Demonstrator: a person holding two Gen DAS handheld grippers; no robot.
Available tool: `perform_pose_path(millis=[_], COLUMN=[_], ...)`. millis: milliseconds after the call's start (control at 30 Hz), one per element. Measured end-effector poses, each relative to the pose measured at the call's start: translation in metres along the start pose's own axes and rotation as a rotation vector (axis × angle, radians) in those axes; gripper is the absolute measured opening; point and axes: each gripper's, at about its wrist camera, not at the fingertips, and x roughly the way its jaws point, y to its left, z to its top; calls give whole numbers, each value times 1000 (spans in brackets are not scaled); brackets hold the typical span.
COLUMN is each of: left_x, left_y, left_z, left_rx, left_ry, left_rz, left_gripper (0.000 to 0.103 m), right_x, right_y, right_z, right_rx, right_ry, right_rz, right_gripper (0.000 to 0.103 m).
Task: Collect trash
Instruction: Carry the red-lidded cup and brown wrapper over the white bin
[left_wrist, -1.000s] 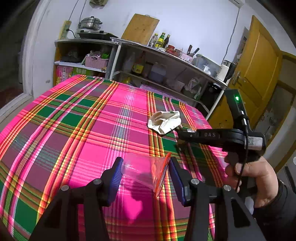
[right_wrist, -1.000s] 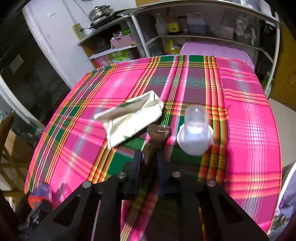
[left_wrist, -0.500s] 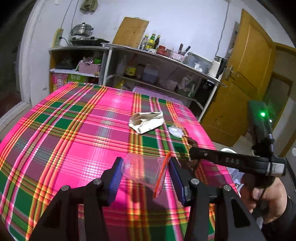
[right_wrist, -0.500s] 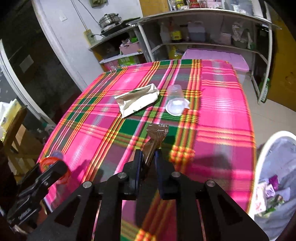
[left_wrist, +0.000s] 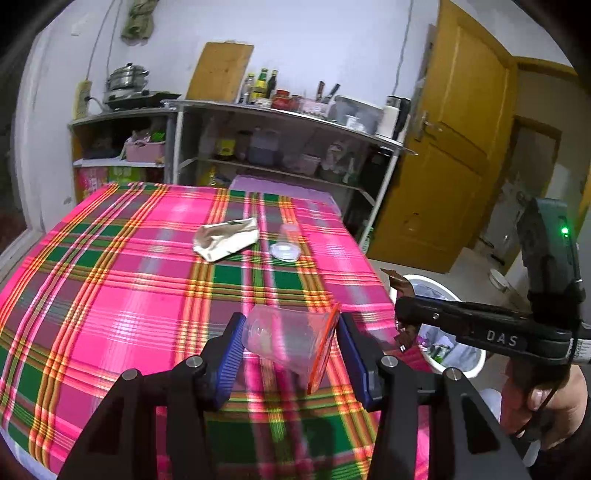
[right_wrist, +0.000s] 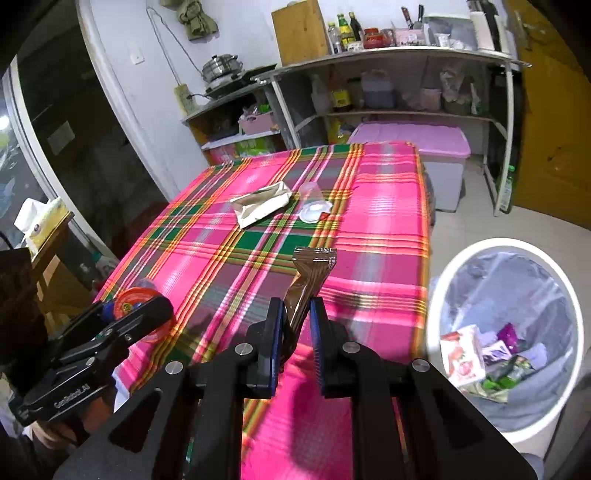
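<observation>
Brown crinkled foil wrapper (right_wrist: 308, 275) clenched in my right fingers (right_wrist: 296, 334); left fingers (left_wrist: 290, 356) grasp clear orange-rimmed plastic cup (left_wrist: 291, 338). Releasing short of the white lined trash bin (right_wrist: 443, 288) risks floor litter.

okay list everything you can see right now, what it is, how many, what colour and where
clear plastic cup with orange rim: 1, between left gripper's pads
brown wrapper: 1, pinched in right gripper
cream wrapper: 1, lying far on table
clear cup: 1, lying beside cream wrapper
table: 1, pink plaid cloth
trash bin: 1, white, on floor right of table, packets inside
shelves: grey, against wall, bottles and pot on top
left gripper: black, blue pads
right gripper: black, shut
</observation>
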Motion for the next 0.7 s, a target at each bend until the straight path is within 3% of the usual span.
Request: perform_pose_path(millis=[700], left_x=[2], left_y=[-91], left_z=[-4], left_rx=[116], left_ry=[28], left_rz=[-93], left_gripper=[50], right_x=[-76], right_y=[-64], right_z=[-31], right_rx=[96], right_ry=[-106], right_rz=[-82], right_gripper=[15])
